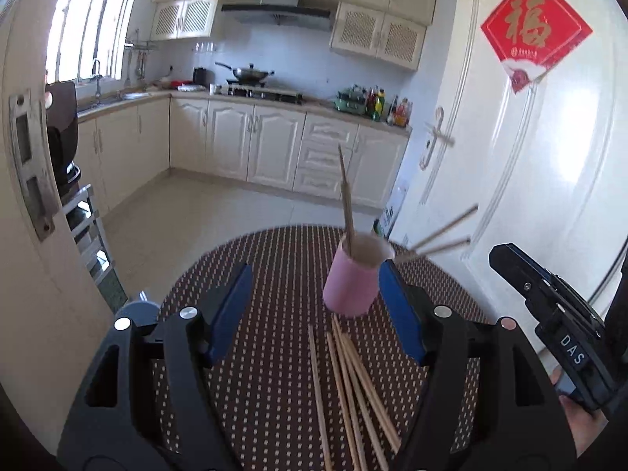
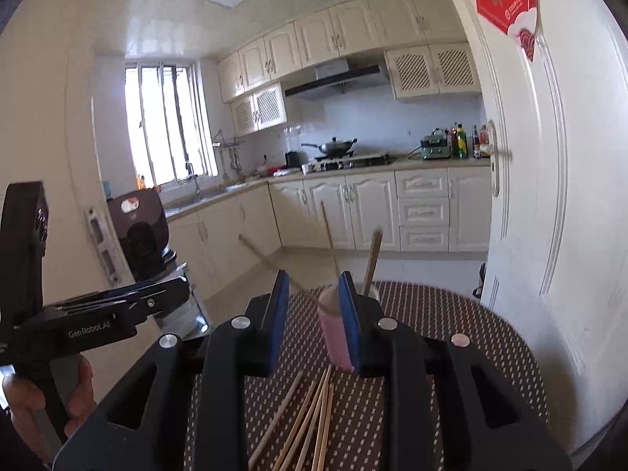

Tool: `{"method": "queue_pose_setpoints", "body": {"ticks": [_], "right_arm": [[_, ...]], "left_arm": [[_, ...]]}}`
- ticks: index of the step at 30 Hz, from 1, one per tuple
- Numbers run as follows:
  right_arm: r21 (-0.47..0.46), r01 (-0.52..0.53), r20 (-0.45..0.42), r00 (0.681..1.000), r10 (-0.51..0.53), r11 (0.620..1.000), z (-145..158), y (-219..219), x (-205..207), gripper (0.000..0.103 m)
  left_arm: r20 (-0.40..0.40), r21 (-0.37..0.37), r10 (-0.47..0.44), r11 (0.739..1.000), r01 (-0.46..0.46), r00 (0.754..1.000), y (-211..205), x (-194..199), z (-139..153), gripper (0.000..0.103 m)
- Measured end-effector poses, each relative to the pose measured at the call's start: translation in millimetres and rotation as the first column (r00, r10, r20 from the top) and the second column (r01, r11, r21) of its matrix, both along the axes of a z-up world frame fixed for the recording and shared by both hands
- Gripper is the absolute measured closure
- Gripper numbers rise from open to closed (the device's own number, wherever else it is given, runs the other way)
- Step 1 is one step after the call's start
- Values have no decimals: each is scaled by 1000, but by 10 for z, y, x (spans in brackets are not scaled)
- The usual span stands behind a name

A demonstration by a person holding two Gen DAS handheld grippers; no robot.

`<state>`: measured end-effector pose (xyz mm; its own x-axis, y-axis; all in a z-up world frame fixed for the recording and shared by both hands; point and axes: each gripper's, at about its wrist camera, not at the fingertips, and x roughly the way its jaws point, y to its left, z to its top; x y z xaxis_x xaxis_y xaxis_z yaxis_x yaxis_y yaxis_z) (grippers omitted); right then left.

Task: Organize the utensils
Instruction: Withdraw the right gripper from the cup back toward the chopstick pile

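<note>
Chopsticks [image 1: 349,388] lie loose between the left hand-held gripper [image 1: 314,306] fingers

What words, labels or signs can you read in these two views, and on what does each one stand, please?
"福": gold character on the red door sign.
"DAS": white letters on the right gripper's black body, left wrist view.
"GenRobot.AI": on the left gripper's black body, right wrist view.
Small gold print beneath the character on the sign: too small to read.
Bottles on the counter: labels too small to read.
</note>
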<state>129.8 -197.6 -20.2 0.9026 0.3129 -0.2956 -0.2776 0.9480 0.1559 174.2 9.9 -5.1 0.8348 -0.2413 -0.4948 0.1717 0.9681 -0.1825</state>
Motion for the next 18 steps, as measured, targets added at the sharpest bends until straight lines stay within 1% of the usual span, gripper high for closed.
{"method": "queue_pose_setpoints", "body": {"ticks": [3,6,10,11,15,18], "right_arm": [[-11,-15,-39,999,15,1000,-141,52,-35,78],[-19,-26,-84,996,24,999,-282,64,-35,78],[-22,-34,-145,989,31,999,-432,41,23,78],[-28,-39,-172,985,33,999,-481,41,61,78],[-39,-45,-245,969,34,998,-631,30,189,78],[-29,-55,-315,948,43,998,-749,8,336,78]], "left_arm": [[-66,20,-27,999,28,997,-33,48,-153,36],[-151,31,-41,998,46,988,-36,123,-346,36],[-248,45,-42,997,55,968,-64,250,-587,36],[-274,47,-44,997,59,961,-76,292,-658,36],[-343,49,-51,996,72,938,-98,392,-878,37],[-388,54,-58,995,85,920,-142,487,-1038,37]]}}
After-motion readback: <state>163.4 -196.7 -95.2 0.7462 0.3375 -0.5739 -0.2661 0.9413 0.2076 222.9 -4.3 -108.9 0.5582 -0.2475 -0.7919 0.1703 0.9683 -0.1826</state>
